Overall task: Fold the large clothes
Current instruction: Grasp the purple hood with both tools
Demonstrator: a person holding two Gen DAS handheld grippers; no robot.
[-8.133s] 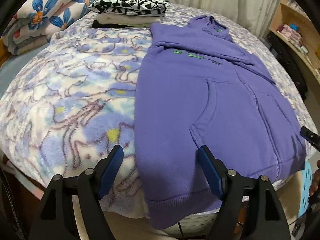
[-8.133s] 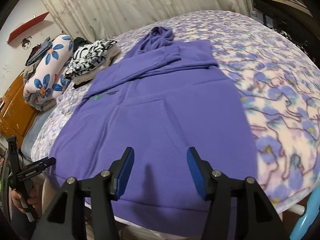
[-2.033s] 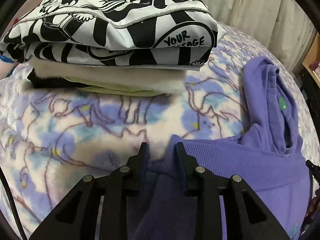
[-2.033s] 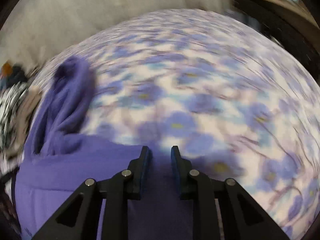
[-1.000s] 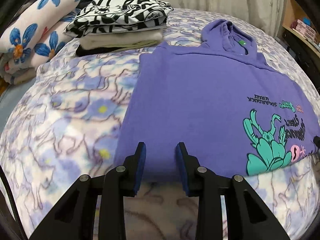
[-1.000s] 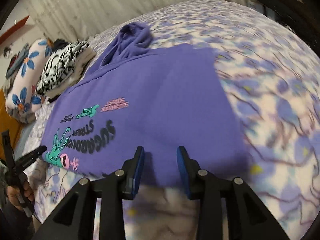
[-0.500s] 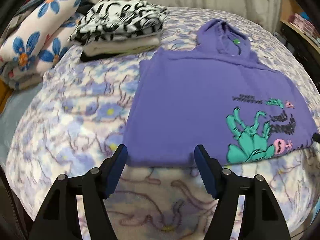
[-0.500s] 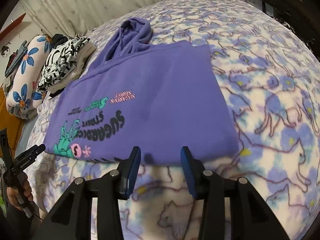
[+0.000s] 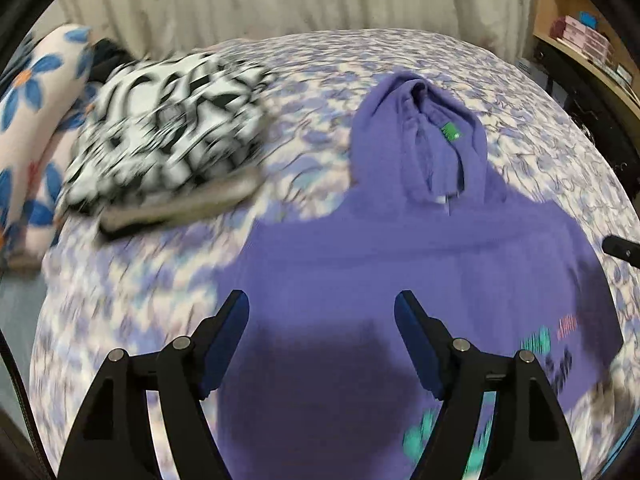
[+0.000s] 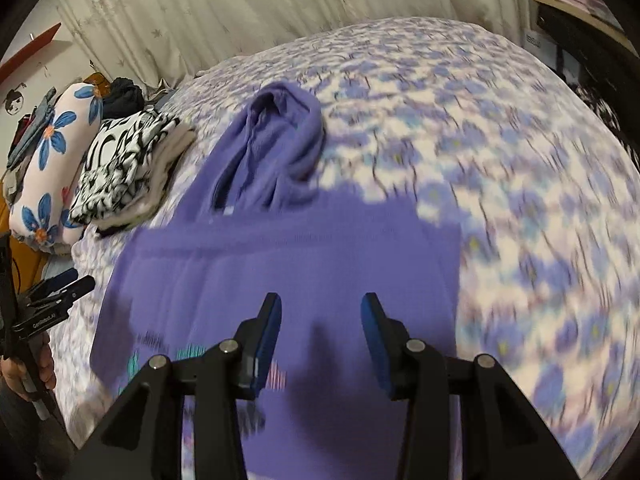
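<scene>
A purple hoodie (image 9: 420,264) lies folded in half on the bed, back print up, with its hood (image 9: 424,140) pointing to the far side. It also shows in the right wrist view (image 10: 304,272), hood (image 10: 276,140) at the far end. My left gripper (image 9: 322,320) is open and empty, hovering over the hoodie's left part. My right gripper (image 10: 320,320) is open and empty over the hoodie's right part. The left gripper also shows at the left edge of the right wrist view (image 10: 60,286). Both views are motion-blurred.
A stack of folded clothes with a black-and-white top (image 9: 168,132) sits left of the hood, also in the right wrist view (image 10: 124,164). A flowered pillow (image 10: 52,160) lies beyond it. The bed has a purple floral blanket (image 10: 500,160). Curtains hang behind; shelves stand at right (image 9: 580,40).
Both grippers have opened wider and moved forward over the hoodie toward the hood. The hoodie lies released on the bed, folded since two seconds ago.
</scene>
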